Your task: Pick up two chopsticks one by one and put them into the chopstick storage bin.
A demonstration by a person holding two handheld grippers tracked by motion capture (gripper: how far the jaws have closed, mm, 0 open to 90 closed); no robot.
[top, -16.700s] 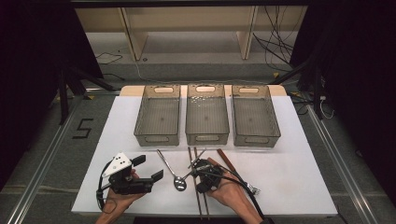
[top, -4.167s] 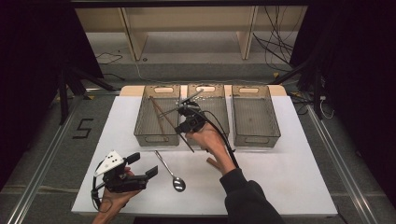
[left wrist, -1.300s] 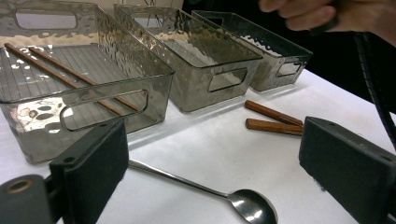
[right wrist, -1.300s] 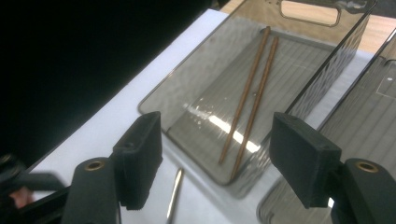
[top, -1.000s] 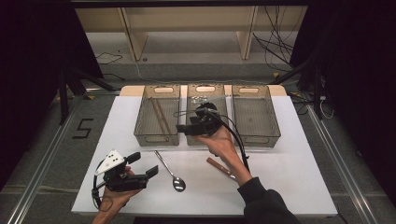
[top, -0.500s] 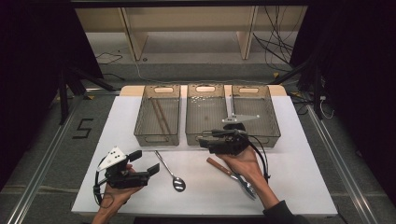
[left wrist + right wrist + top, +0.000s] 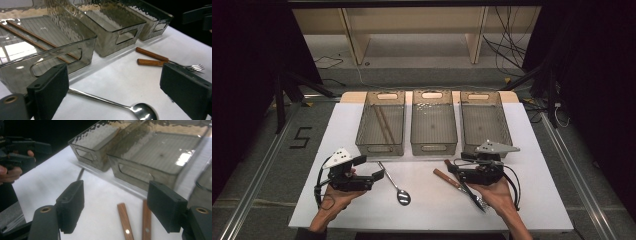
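A steel spoon point(image 7: 395, 185) lies on the white table just right of my left gripper point(image 7: 373, 168), which is open; the spoon's bowl point(image 7: 142, 111) shows low between its jaws. Two wooden-handled utensils point(image 7: 458, 183), at least one of them a fork point(image 7: 167, 61), lie side by side at the front right. My right gripper point(image 7: 456, 165) hovers open over their handles point(image 7: 124, 219). Two brown chopsticks point(image 7: 383, 123) lie in the left bin point(image 7: 363, 131); the same chopsticks point(image 7: 37, 41) are seen through its wall.
Three grey see-through bins stand in a row at the back: the left one, a middle bin point(image 7: 433, 145) and a right bin point(image 7: 504, 131). The table's front edge point(image 7: 432, 227) runs close to both hands. Cables trail from both grippers.
The right gripper carried the chopsticks from the table into the left bin and let go. It has since drawn back to the front right, open over the wooden-handled utensils. The left gripper stayed put.
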